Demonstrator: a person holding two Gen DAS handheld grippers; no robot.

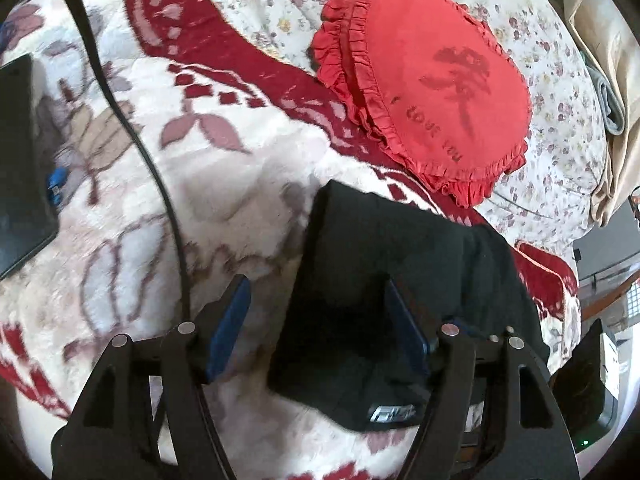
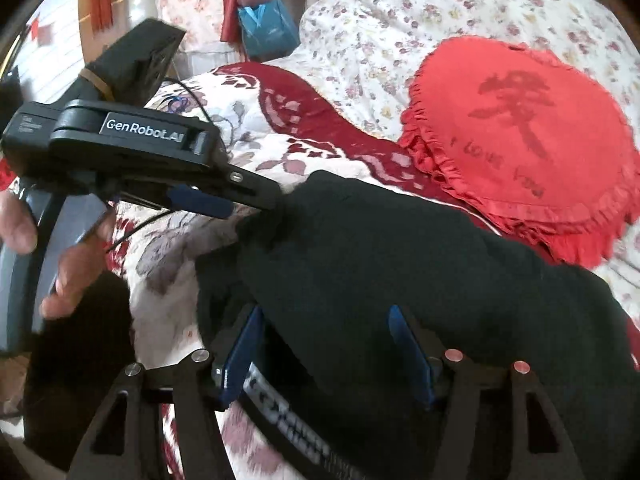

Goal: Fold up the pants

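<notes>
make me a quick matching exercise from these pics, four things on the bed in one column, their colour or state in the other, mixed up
Things:
1. pants
2. heart cushion
3. blanket
4. left tongs

Colour or state:
A. bright red with a frilled edge
B. open, pads apart over cloth
C. black, in a folded heap
D. cream with dark red pattern

Pairs: 1-C, 2-A, 3-D, 4-B

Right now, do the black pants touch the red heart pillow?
Touching. In the right wrist view the black pants lie over the lower frilled edge of the red heart pillow, with no blanket showing between them there.
</notes>
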